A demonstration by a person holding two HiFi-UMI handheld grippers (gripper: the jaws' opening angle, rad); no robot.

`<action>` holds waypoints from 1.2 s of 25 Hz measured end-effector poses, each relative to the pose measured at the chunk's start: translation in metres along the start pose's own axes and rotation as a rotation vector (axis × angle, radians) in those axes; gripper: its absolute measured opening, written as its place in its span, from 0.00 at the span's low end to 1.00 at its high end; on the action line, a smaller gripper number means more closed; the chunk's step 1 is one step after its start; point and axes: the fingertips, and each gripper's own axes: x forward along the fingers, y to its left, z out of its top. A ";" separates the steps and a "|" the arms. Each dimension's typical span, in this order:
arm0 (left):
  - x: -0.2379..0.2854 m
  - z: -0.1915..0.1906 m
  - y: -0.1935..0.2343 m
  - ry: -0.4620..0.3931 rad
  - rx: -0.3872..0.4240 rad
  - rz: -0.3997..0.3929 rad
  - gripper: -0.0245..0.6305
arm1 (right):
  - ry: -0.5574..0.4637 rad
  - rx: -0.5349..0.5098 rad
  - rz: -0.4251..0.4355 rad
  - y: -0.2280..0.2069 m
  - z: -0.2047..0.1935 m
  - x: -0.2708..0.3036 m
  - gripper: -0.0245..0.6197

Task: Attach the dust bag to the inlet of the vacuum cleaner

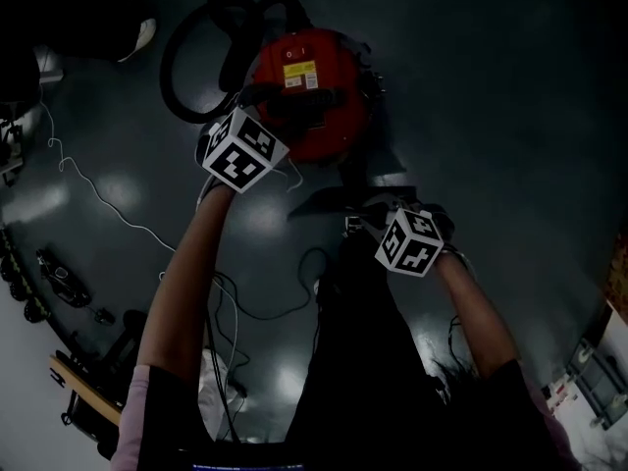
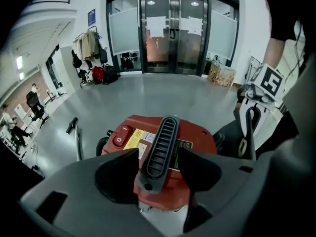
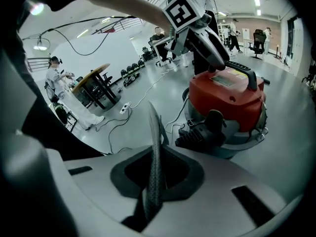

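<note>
Head view: two claws close on a red vacuum cleaner (image 1: 339,62) standing on the grey floor (image 1: 491,116).
Going left to right, a black hose (image 1: 234,52) curls at about 10 o'clock of the vacuum cleaner. The left claw (image 2: 159,174) hangs over the machine's top with its jaws wide apart. The black ribbed handle (image 2: 160,147) lies between them, not pinched. Off the body, at about 5 o'clock of the vacuum cleaner, the right claw (image 3: 155,177) is clamped together on the dust bag (image 3: 154,132). The bag shows as a thin grey woven sheet seen edge-on, near the machine's black inlet side but apart from it.
</note>
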 end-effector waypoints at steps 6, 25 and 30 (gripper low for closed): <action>0.021 -0.001 -0.004 0.054 0.105 -0.055 0.40 | -0.030 0.038 -0.031 -0.012 0.001 0.009 0.10; 0.029 -0.007 -0.003 0.038 0.116 -0.050 0.33 | -0.116 0.254 -0.289 -0.054 -0.015 0.020 0.10; 0.028 -0.006 -0.002 0.029 0.094 -0.048 0.33 | -0.071 0.176 -0.309 -0.056 -0.009 0.021 0.10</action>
